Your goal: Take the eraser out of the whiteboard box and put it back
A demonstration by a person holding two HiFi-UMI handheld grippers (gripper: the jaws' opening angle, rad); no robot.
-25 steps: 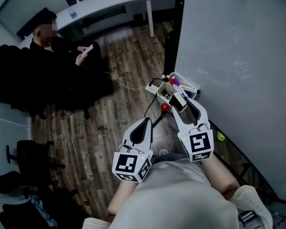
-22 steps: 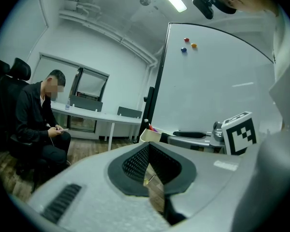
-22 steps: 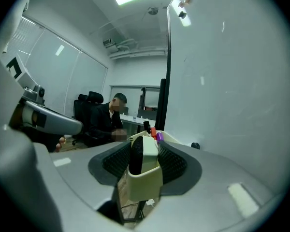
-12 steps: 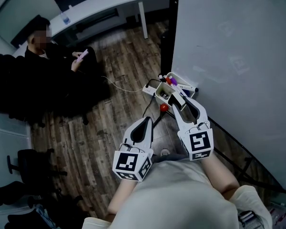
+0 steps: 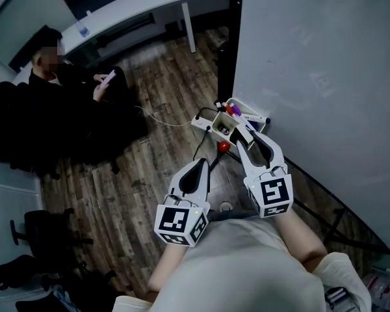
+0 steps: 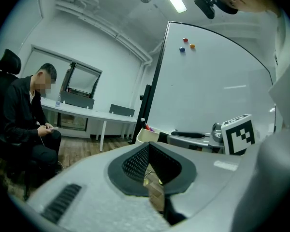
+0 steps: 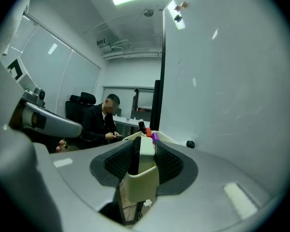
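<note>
Right gripper view: eraser [image 7: 146,154] between closing right tongs [image 7: 145,146]

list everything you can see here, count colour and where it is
whiteboard: 1, white, upright at right
whiteboard box: 1, cream, low on the board by its dark edge post
eraser: 1, white with a black face, standing in the box
markers: about 3, red, purple and black caps, far end of the box
magnets: 3, red, blue, orange, top of the board
seated person: 1, black clothes, upper left, holding a phone
desk: 1, white, beyond that person
office chair: 1, black, lower left
cable: 1, white, on the wood floor
left gripper: 1, grey, shut, empty
right gripper: 1, grey, jaws closing on the eraser
</note>
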